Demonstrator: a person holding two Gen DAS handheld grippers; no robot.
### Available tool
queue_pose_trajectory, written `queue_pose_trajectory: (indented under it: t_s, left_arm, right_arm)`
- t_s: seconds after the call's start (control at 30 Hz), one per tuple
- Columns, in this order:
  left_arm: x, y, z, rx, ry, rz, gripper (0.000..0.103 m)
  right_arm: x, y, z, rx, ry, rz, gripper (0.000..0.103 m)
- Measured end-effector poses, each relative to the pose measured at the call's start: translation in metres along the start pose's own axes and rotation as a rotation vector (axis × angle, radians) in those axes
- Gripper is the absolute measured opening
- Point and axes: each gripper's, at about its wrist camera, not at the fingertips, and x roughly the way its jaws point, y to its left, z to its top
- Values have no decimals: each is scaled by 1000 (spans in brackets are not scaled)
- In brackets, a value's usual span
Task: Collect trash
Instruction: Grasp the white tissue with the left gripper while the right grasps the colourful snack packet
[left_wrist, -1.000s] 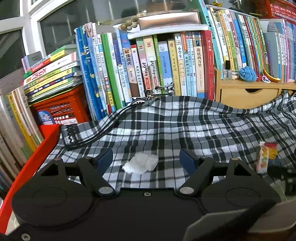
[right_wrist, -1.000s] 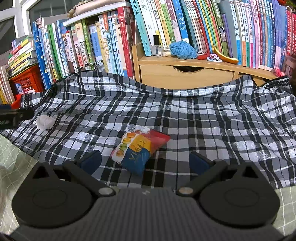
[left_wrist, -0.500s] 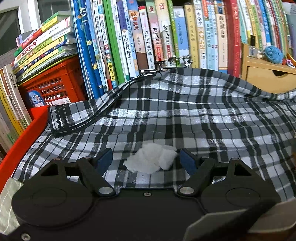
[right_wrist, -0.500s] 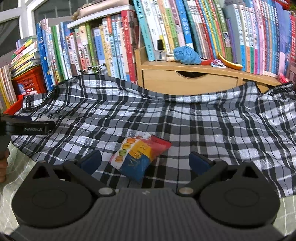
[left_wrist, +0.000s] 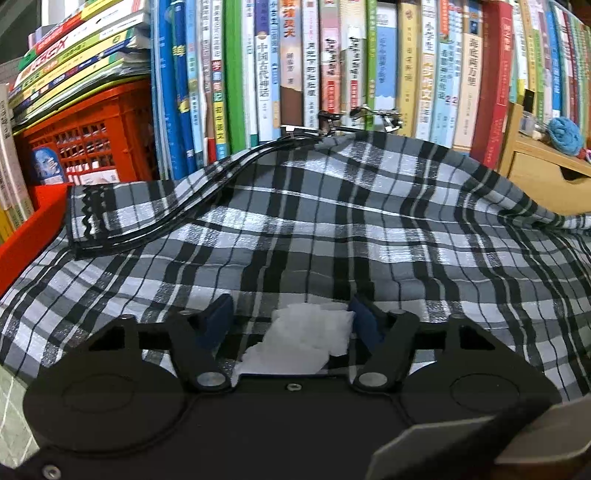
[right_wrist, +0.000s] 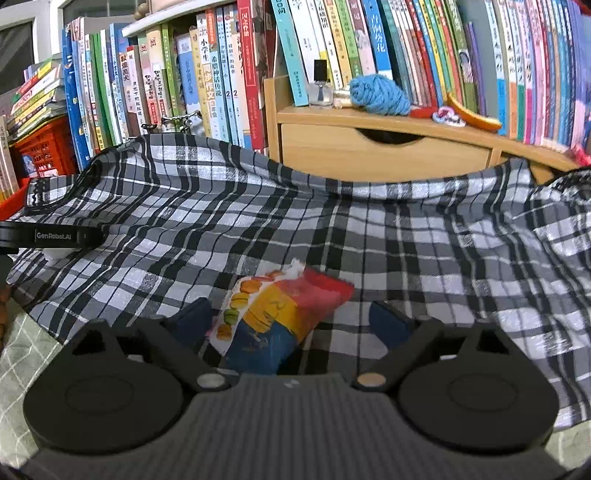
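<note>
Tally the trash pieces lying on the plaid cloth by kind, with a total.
Crumpled white tissue: 1, between the closing left gripper jaws.
Colourful snack wrapper: 1, between the closing right gripper jaws.
Total: 2, both on the plaid cloth.
</note>
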Motion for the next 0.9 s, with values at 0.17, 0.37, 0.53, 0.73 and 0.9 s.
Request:
queue_pose_trajectory:
  t_s: [0.17,0.37,0.53,0.73,0.9]
  left_arm:
    - [-2,-6,-1,29,-15,-30,40]
    - [-8,-21,-3,96,-32,7,27]
    - [-19,-14,-2,49,-30,-17,24]
    - [-48,-10,0,51,-65,-47,24]
    - [-72,-8,5,65,-108,-7,24]
  right_arm:
    - [-1,0,-2,13,-23,11,71]
    - [-5,-6,-2,51,-39,24,57]
    - [-4,-5,-2,36,-38,17,57]
    - [-13,0,1,6,-65,17,57]
    - [-21,-3,6,40,-76,61,56]
